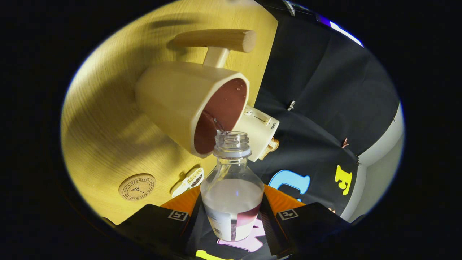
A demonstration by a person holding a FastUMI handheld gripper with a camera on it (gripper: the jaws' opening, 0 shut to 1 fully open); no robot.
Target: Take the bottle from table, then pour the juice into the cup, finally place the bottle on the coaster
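While both fingers press on its lower body, the gripper [232,220] holds the uncapped bottle [232,191] between them, tipped so its open mouth sits at the rim of the cup [187,103]. A thin clear stream runs into the cup's brown inside. Off beside the fingers, the round coaster [137,186] lies on the wooden table [104,133]; a toaster [260,130] stands behind the cup.
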